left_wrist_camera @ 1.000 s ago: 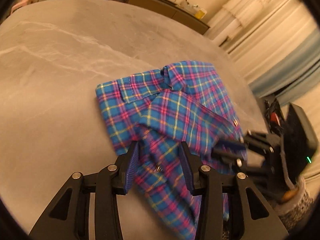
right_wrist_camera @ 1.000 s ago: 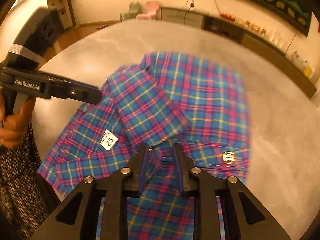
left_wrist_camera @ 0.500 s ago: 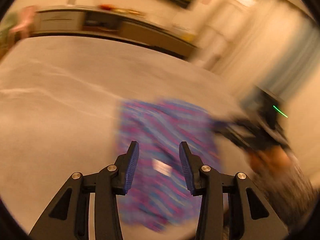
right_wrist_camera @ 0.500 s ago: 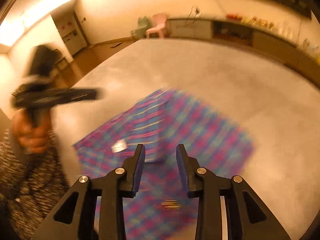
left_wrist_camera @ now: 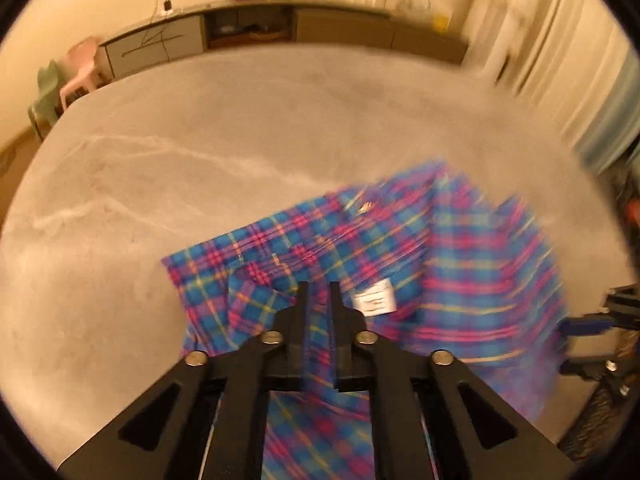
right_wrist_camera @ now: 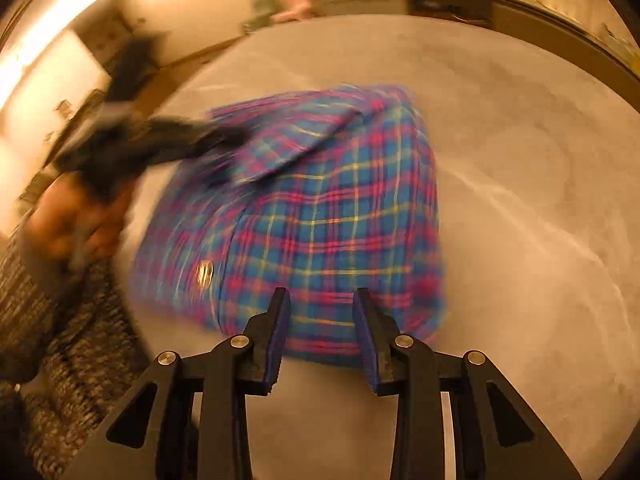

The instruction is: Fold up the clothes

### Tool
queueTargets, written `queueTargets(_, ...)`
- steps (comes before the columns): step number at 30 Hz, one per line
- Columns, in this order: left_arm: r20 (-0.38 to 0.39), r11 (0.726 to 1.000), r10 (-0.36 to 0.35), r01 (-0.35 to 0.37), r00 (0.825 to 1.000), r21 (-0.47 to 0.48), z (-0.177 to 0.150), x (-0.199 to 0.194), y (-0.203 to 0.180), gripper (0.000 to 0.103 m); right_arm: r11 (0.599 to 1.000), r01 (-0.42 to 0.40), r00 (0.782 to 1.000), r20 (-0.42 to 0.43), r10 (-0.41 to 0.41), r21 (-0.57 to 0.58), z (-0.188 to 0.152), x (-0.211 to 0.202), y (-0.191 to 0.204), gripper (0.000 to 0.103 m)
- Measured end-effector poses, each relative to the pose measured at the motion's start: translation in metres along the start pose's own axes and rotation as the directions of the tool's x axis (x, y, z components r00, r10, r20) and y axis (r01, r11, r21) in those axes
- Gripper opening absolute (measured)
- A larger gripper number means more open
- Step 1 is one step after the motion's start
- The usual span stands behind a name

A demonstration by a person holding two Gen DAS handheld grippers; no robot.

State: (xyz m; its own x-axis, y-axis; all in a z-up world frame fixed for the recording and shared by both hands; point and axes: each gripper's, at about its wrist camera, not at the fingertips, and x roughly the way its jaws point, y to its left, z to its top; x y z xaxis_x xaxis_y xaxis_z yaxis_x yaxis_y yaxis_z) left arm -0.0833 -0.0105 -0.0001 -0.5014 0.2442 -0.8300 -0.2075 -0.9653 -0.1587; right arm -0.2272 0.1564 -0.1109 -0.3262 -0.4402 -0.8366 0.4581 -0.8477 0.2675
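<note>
Shirt (left_wrist_camera: 460, 264) fabric sits pinched in the left gripper (left_wrist_camera: 319, 300) jaws; carry it flat over the tabletop (left_wrist_camera: 200, 152) while the right gripper (right_wrist_camera: 320, 316) jaws gape empty.

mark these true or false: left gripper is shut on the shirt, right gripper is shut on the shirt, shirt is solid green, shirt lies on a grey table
1. The left gripper is shut on the plaid shirt. True.
2. The right gripper is shut on the shirt. False: it is open, with nothing between its fingers.
3. The shirt is solid green. False: it is blue, pink and yellow plaid.
4. The shirt lies on a grey table. True.
</note>
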Motion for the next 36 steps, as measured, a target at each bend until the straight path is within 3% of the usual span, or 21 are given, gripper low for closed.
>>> queueTargets(2, 0.023, 0.99, -0.136, 0.136, 0.99, -0.028, -0.011, -0.018, -0.001, 0.021, 0.999, 0.019, 0.998, 0.062, -0.017, -0.031, 0.016, -0.019, -0.001, 0.035)
queueTargets(4, 0.0, 0.975, -0.219, 0.219, 0.976, -0.028, -0.025, -0.019, -0.01, 0.022, 0.997, 0.033, 0.994, 0.109, -0.024, -0.074, 0.039, -0.029, -0.005, 0.035)
queueTargets(5, -0.022, 0.974, -0.226, 0.226, 0.974, -0.018, -0.032, -0.014, -0.015, 0.022, 0.994, 0.038, 0.993, 0.113, -0.026, -0.105, 0.055, -0.024, -0.008, 0.035)
queueTargets(7, -0.045, 0.979, -0.203, 0.203, 0.978, -0.008, -0.038, -0.002, -0.016, 0.022, 0.987, 0.062, 0.994, 0.093, -0.049, -0.147, 0.071, 0.01, 0.003, 0.033)
queueTargets(9, -0.063, 0.981, -0.193, 0.193, 0.979, -0.007, -0.043, 0.009, -0.012, 0.022, 0.987, 0.097, 0.995, 0.006, -0.097, -0.128, 0.086, 0.049, -0.014, 0.019)
queueTargets(11, -0.059, 0.976, -0.219, 0.217, 0.974, -0.032, -0.044, 0.008, -0.003, 0.021, 0.991, 0.096, 0.995, -0.022, -0.099, -0.092, 0.089, 0.064, -0.031, 0.017)
queueTargets(12, -0.048, 0.971, -0.236, 0.233, 0.971, -0.062, -0.045, 0.004, 0.002, 0.021, 0.993, 0.085, 0.996, -0.004, -0.086, -0.076, 0.093, 0.065, -0.036, 0.017)
queueTargets(15, 0.088, 0.953, -0.24, 0.251, 0.967, -0.17, -0.046, -0.031, 0.038, 0.026, 0.993, 0.108, 0.994, -0.024, -0.109, -0.054, 0.095, 0.062, -0.037, 0.017)
queueTargets(16, 0.129, 0.942, -0.224, 0.248, 0.966, -0.225, -0.048, -0.041, 0.056, 0.033, 0.992, 0.113, 0.993, -0.029, -0.114, -0.051, 0.095, 0.06, -0.036, 0.018)
queueTargets(17, 0.164, 0.929, -0.205, 0.244, 0.965, -0.277, -0.049, -0.05, 0.074, 0.034, 0.995, 0.098, 0.995, -0.014, -0.098, -0.022, 0.095, 0.055, -0.038, 0.021)
queueTargets(19, 0.165, 0.918, -0.157, 0.205, 0.974, -0.338, -0.052, -0.053, 0.091, 0.034, 0.998, 0.049, 0.998, 0.036, -0.051, 0.035, 0.097, 0.041, -0.041, 0.026)
queueTargets(20, 0.155, 0.918, -0.151, 0.197, 0.976, -0.344, -0.049, -0.048, 0.093, 0.035, 0.998, 0.018, 0.997, 0.069, -0.021, 0.055, 0.099, 0.033, -0.043, 0.037)
queueTargets(21, 0.138, 0.924, -0.158, 0.195, 0.978, -0.329, -0.049, -0.043, 0.088, 0.035, 0.998, -0.002, 0.995, 0.095, -0.004, 0.059, 0.104, 0.029, -0.043, 0.048)
queueTargets(23, 0.084, 0.953, -0.158, 0.174, 0.984, -0.249, -0.048, -0.032, 0.071, 0.04, 1.0, 0.006, 0.995, 0.098, -0.007, 0.015, 0.113, 0.031, -0.038, 0.055)
queueTargets(27, 0.026, 0.995, -0.047, 0.049, 0.999, -0.083, -0.037, -0.022, 0.048, 0.042, 0.99, 0.06, 0.998, -0.025, -0.064, -0.129, 0.126, 0.06, -0.029, 0.055)
queueTargets(29, 0.035, 0.997, -0.054, 0.056, 0.998, -0.053, -0.029, -0.034, 0.056, 0.043, 0.984, 0.05, 0.997, -0.053, -0.06, -0.172, 0.129, 0.061, -0.028, 0.055)
queueTargets(32, 0.014, 0.991, -0.122, 0.122, 0.992, -0.062, -0.01, -0.031, 0.076, 0.045, 0.975, 0.013, 0.997, -0.071, -0.03, -0.22, 0.136, 0.05, -0.029, 0.055)
queueTargets(36, 0.006, 0.963, -0.187, 0.185, 0.982, -0.195, -0.004, -0.02, 0.119, 0.045, 0.95, -0.022, 0.993, -0.116, -0.015, -0.311, 0.154, 0.045, -0.023, 0.056)
